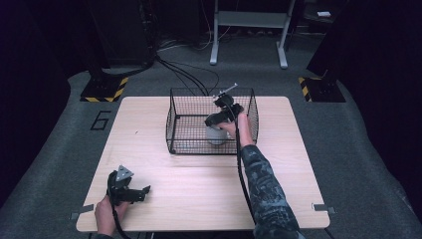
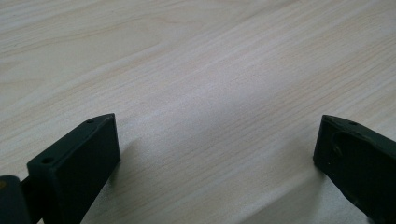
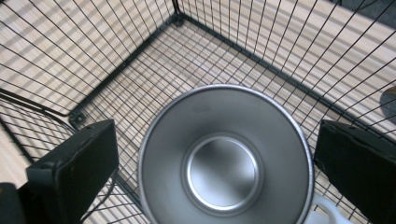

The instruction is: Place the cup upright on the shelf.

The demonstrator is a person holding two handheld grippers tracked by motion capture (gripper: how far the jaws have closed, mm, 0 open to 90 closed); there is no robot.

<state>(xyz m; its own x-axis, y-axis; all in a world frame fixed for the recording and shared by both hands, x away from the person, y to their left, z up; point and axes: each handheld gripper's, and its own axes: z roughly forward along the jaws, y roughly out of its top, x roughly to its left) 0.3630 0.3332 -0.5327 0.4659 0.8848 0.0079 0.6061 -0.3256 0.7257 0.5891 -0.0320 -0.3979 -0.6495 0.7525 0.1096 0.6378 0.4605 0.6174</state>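
Here, right gripper reaches down into the black wire basket at the far middle of the light wooden table. Jaws stand wide apart, nothing clamped. In the right gripper view the gripper looks straight down on a metal cup: one jaw each side of the rim, a gap visible at both, no contact that can be seen.

Cup sits upright on the mesh floor of the basket, toward its near right part in the high view, where the cup shows pale under the gripper. Inside is bare brushed metal with a round flat bottom; nothing in it. A white handle sticks out at the lower right of the rim. No other contents seen in the basket; wood shows through the mesh.

Left gripper at the near left corner of the table, held low by the person's left hand, grey three-cornered plate on top, well apart from the basket. In the left gripper view the gripper has its jaws spread wide over bare wood grain; nothing between them. Whether the tips touch the table cannot be told.

Right forearm, in a camouflage-patterned sleeve, crosses the table's right half, black cable trailing along it.
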